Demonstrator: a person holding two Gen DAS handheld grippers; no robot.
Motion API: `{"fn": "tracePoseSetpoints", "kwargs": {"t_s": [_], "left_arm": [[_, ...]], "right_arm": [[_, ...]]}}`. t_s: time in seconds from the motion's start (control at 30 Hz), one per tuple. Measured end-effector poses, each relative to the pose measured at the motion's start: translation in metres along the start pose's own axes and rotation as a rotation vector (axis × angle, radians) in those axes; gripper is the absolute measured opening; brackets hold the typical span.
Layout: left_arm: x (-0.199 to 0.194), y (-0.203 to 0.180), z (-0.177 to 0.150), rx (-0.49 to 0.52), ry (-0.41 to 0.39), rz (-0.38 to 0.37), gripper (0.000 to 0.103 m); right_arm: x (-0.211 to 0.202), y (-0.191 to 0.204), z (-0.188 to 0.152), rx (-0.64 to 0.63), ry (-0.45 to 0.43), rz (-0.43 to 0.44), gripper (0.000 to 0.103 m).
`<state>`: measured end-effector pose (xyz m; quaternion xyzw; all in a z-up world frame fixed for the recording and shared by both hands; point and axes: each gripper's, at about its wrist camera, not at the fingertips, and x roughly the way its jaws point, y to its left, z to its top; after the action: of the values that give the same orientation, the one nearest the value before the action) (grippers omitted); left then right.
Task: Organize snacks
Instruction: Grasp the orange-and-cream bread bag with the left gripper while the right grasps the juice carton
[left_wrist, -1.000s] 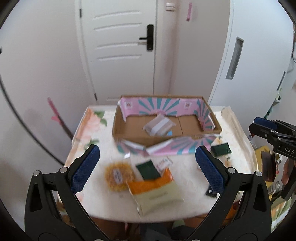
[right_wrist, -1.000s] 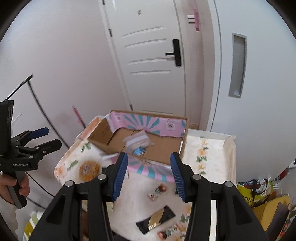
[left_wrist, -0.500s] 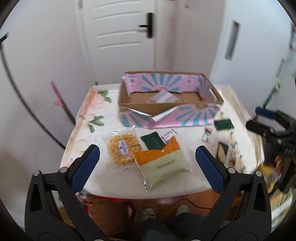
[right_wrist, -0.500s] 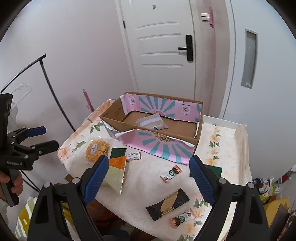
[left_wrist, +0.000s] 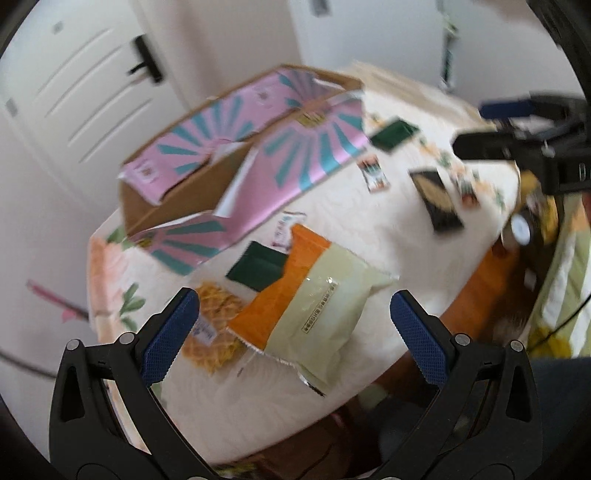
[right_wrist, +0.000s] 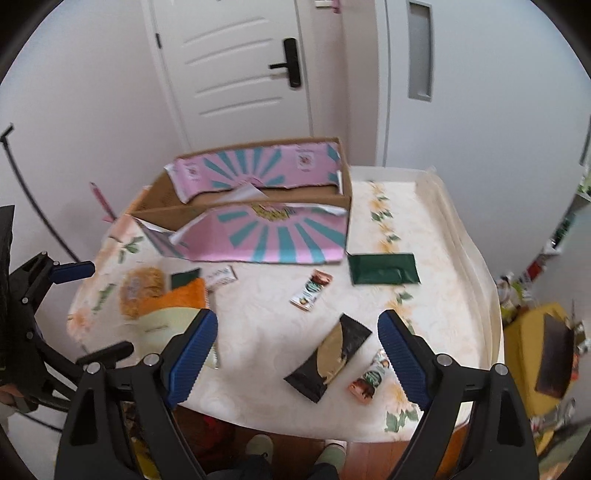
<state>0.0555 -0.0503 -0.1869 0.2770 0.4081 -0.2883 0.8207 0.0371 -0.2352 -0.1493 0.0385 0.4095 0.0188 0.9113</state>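
Right wrist view | right tongs (right_wrist: 297, 341) wide, empty | black snack packet (right_wrist: 328, 357) on table (right_wrist: 436, 236) directly ahead between pads, long axis near-left to far-right | left tongs (left_wrist: 293, 328) wide, empty, over orange-cream bag (left_wrist: 314, 299) | box (right_wrist: 258, 206) far.

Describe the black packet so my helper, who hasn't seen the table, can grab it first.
Start at the pink box at the back of the table, then come toward the near edge on the right. The black packet lies flat there, aslant, with a small brown snack bar just to its right. It is the only black wrapper, and it has a tan patch in its middle.
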Motion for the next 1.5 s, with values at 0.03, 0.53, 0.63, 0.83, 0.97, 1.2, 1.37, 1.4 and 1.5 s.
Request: {"fn": "tracePoseSetpoints", "kwargs": {"t_s": [0.03, 0.53, 0.63, 0.83, 0.97, 1.2, 1.37, 1.4, 1.5], "left_arm": [[0.006, -0.002, -0.001, 0.032, 0.007, -0.010, 0.103], [0.073, -0.007, -0.011, 0.231, 0.076, -0.144, 0.102], [0.080, -0.007, -0.009, 0.238, 0.081, -0.157, 0.099], [0.091, -0.004, -0.006, 0.224, 0.093, -0.192, 0.085], [0.093, -0.003, -0.003, 0.215, 0.079, -0.207, 0.079], [0.095, 0.002, 0.003, 0.189, 0.077, -0.228, 0.068], [0.091, 0.010, 0.005, 0.162, 0.066, -0.230, 0.067], [0.090, 0.011, 0.007, 0.157, 0.064, -0.230, 0.067], [0.085, 0.014, 0.009, 0.143, 0.055, -0.227, 0.066]], "right_arm": [[0.004, 0.002, -0.002, 0.008, 0.003, -0.019, 0.086], [0.084, 0.003, -0.016, 0.171, 0.030, -0.155, 0.086], [0.100, -0.001, -0.011, 0.191, 0.014, -0.173, 0.086], [0.131, 0.001, -0.005, 0.199, 0.004, -0.185, 0.066], [0.144, 0.004, -0.004, 0.188, 0.001, -0.217, 0.058], [0.151, 0.009, -0.001, 0.163, -0.011, -0.250, 0.022], [0.152, 0.008, -0.001, 0.170, -0.021, -0.228, 0.020], [0.152, 0.008, -0.001, 0.169, -0.024, -0.224, 0.020], [0.147, 0.011, -0.001, 0.157, -0.033, -0.214, 0.020]]}}
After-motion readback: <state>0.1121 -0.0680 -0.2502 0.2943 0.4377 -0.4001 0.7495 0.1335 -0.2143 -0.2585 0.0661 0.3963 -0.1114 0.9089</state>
